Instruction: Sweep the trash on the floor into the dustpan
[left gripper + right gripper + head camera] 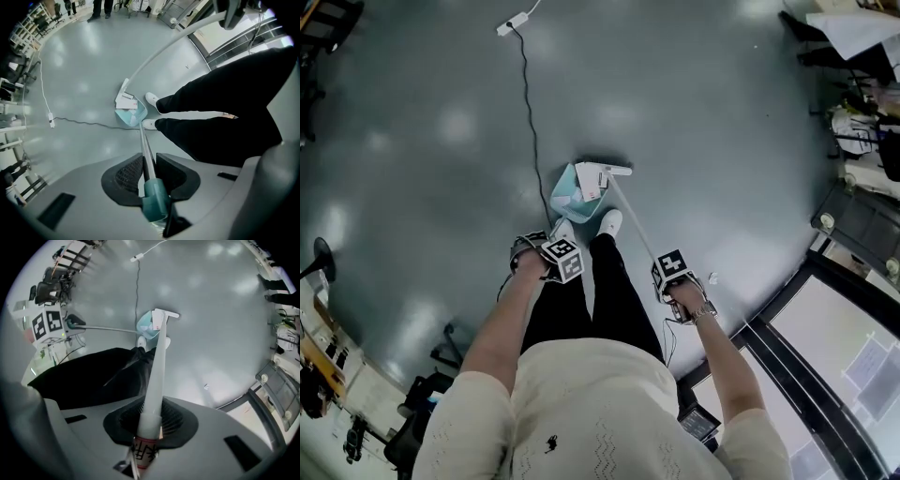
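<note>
Open grey floor (422,141) fills the upper and left parts of the head view, broken only by a thin black cable (531,112) that runs from a white power strip (513,24) at the top edge down toward the person's feet. Room is tighter at the right, where cluttered furniture (862,122) and a dark window frame (825,281) line the edge, and at the lower left, where chairs (422,412) stand. The teal dustpan (570,195) sits on the floor in the middle of the frame, just ahead of the white shoes (609,223), with a white and red paper (589,187) in it. The white broom head (606,172) rests at the pan's far rim. The left gripper (149,168) is clamped shut on the dustpan handle (145,150), a thin pole with a teal grip that runs straight down to the pan. The right gripper (152,416) is closed tight round the white broom handle (157,366), which slants forward to the broom head. A small white scrap (712,277) lies on the floor just right of the right gripper.
</note>
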`<action>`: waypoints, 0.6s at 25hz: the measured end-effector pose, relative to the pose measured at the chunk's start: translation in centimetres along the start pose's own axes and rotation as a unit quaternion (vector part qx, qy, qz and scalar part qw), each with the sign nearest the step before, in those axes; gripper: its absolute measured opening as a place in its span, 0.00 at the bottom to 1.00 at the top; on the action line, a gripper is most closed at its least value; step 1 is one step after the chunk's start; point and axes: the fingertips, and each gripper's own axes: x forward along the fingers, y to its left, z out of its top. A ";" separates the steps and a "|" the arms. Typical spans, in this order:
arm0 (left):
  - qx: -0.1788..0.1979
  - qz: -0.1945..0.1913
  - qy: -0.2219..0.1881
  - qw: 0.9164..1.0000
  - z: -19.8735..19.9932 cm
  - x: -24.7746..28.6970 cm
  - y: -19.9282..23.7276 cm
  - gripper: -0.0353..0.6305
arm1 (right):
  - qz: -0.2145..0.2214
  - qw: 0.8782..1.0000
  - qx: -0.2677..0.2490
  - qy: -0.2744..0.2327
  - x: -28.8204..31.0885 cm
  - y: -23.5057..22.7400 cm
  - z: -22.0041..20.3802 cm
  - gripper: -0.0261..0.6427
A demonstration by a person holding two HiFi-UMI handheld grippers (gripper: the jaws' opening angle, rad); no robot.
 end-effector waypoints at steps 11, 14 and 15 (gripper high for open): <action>-0.015 0.006 0.002 1.000 -0.3 0.4 -0.5 0.19 | 0.031 0.995 -0.075 0.051 4.0 7.0 -6.6 0.14; -0.013 0.008 0.003 1.000 -0.2 0.6 -0.5 0.19 | 0.021 0.996 -0.072 0.052 5.2 6.8 -6.6 0.14; -0.013 0.008 0.003 1.000 -0.2 0.7 -0.6 0.19 | 0.018 0.996 -0.070 0.056 5.6 7.1 -6.9 0.14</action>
